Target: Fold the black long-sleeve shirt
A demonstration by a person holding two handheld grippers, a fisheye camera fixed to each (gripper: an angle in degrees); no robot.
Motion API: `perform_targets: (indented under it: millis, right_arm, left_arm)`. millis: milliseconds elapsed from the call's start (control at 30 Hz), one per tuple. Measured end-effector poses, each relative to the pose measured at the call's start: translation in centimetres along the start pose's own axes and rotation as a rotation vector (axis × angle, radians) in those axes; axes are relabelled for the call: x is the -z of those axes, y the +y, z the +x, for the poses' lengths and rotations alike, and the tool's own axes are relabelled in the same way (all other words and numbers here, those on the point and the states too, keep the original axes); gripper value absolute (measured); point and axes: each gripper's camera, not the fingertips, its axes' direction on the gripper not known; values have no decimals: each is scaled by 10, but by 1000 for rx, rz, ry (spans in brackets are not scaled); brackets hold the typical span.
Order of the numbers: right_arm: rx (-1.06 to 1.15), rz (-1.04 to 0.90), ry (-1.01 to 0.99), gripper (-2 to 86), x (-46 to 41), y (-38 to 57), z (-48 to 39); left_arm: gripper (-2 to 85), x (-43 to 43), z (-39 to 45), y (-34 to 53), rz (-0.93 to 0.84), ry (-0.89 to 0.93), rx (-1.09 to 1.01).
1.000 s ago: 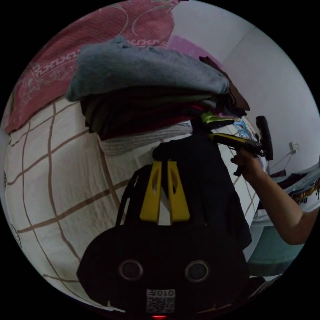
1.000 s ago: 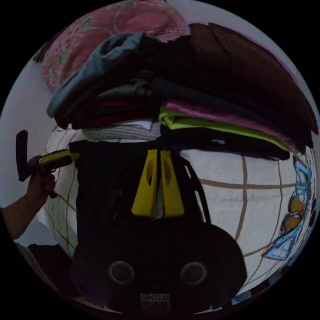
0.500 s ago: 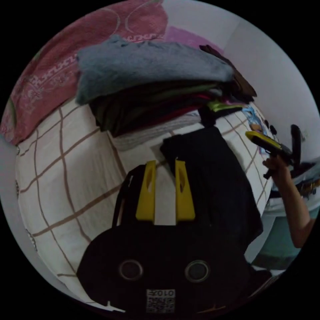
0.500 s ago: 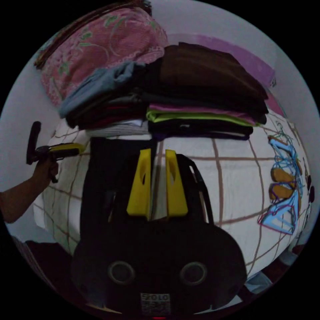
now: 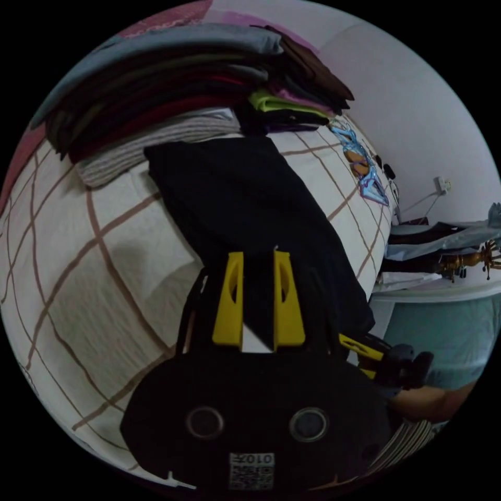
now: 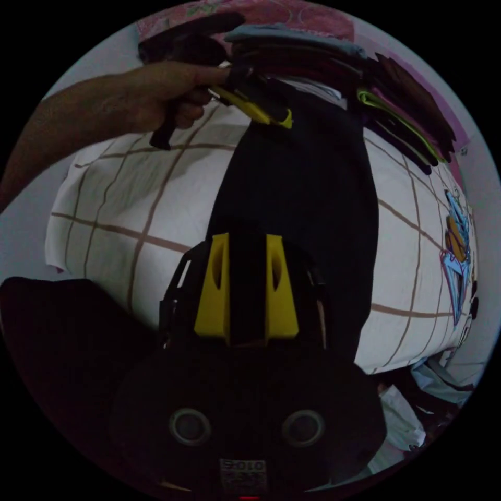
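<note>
Black long-sleeve shirt (image 5: 245, 209) lies as narrow strip on bed (image 5: 78, 261), far end beside stacked clothes (image 5: 156, 94). Left tool (image 5: 259, 300) and right tool (image 6: 246, 284): jaws apart, empty, over near end. Step: cross fold. Next: pinch near end, carry toward stack.

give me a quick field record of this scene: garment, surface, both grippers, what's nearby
garment: black long-sleeve shirt, folded into a long strip on the bed
surface: white checked bedsheet
left gripper: open, jaws over the shirt
right gripper: open, jaws over the shirt
nearby: stack of folded clothes at the shirt's far end
</note>
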Motion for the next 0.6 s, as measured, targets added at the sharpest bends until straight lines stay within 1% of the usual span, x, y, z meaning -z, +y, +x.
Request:
perform_targets:
  millis: [100, 167, 267, 400, 533, 600]
  right_arm:
    - [1, -5, 37, 58, -8, 9, -5]
    - [15, -19, 18, 51, -7, 15, -9]
    - [0, 8, 33, 46, -3, 33, -16]
    - [-20, 39, 23, 45, -7, 56, -23]
    - [6, 4, 24, 48, -36, 70, -25]
    - [31, 4, 16, 47, -33, 77, -25]
  left_arm:
    - [16, -3, 6, 2, -21, -23, 10]
    - [6, 2, 13, 8, -8, -14, 3]
    - [2, 9, 22, 18, 12, -31, -18]
    - [0, 5, 26, 30, -12, -34, 1]
    - [0, -9, 40, 41, -63, -65, -31]
    - [0, -5, 46, 47, -65, -61, -21]
